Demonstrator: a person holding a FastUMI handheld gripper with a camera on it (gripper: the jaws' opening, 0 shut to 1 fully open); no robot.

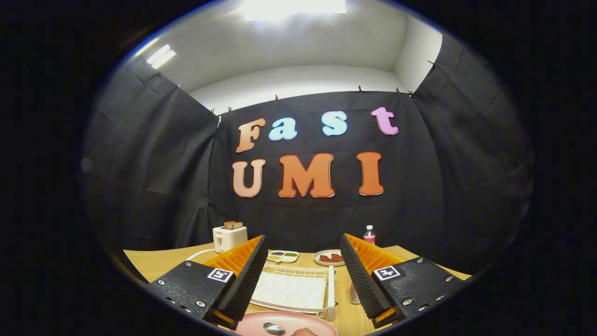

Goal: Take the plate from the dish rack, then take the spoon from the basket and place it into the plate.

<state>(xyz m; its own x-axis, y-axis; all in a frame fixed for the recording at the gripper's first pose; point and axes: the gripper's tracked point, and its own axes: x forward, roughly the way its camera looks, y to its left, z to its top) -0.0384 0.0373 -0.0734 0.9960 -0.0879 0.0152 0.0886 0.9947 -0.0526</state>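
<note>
The gripper [303, 280] has its fingers spread wide; below them the spoon [274, 328] lies in the pink plate [322, 325], just before the dish rack [294, 289].

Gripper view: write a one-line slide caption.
Open gripper above pink plate holding spoon, white dish rack beyond.

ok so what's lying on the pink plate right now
A spoon lies on the pink plate, just below the open gripper. The plate's near part is cut off from view, so the spoon's handle can't be seen.

Plate [298, 323] (with spoon [274, 328]) partly cut off below.
</note>
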